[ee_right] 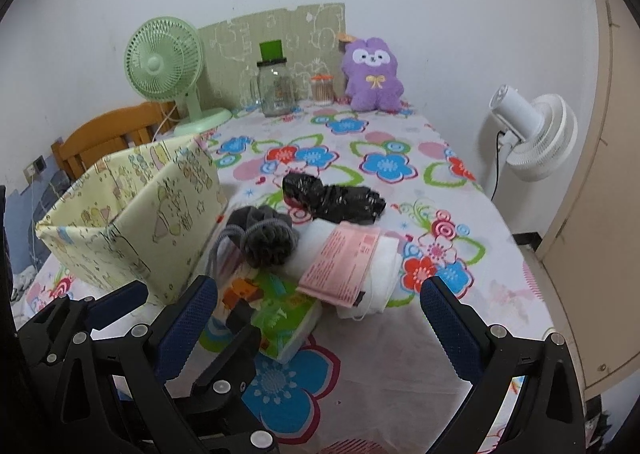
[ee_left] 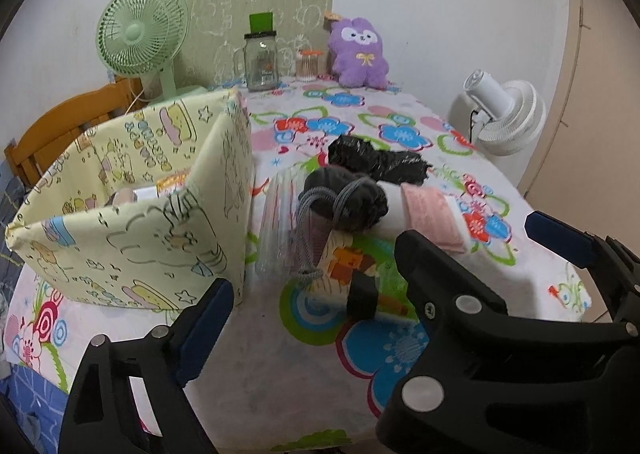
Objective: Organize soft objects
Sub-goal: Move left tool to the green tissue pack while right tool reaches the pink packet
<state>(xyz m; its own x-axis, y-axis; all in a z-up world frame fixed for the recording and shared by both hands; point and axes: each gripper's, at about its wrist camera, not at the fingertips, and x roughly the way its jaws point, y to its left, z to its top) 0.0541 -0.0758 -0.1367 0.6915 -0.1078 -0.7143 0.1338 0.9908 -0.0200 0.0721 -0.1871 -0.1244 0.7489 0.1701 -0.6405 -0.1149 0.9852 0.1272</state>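
Observation:
A pile lies mid-table: a grey mesh pouf (ee_left: 348,197) (ee_right: 268,238), a black crumpled bag (ee_left: 376,159) (ee_right: 332,197), a pink packet (ee_left: 432,213) (ee_right: 344,262) on white folded cloth (ee_right: 384,282), and a green tissue pack (ee_left: 344,266) (ee_right: 288,318). A yellow cartoon-print fabric box (ee_left: 140,230) (ee_right: 132,221) stands open to the pile's left, with a pack inside. A purple plush (ee_left: 360,53) (ee_right: 374,73) sits at the far edge. My left gripper (ee_left: 312,274) and right gripper (ee_right: 318,286) hover side by side near the front edge, both open and holding nothing.
A green fan (ee_left: 140,33), a glass jar (ee_left: 262,61) and a swab pot (ee_left: 309,63) line the far edge. A white fan (ee_right: 536,137) stands off the table's right side, and a wooden chair (ee_left: 60,133) behind the box. The floral cloth (ee_left: 280,366) in front is bare.

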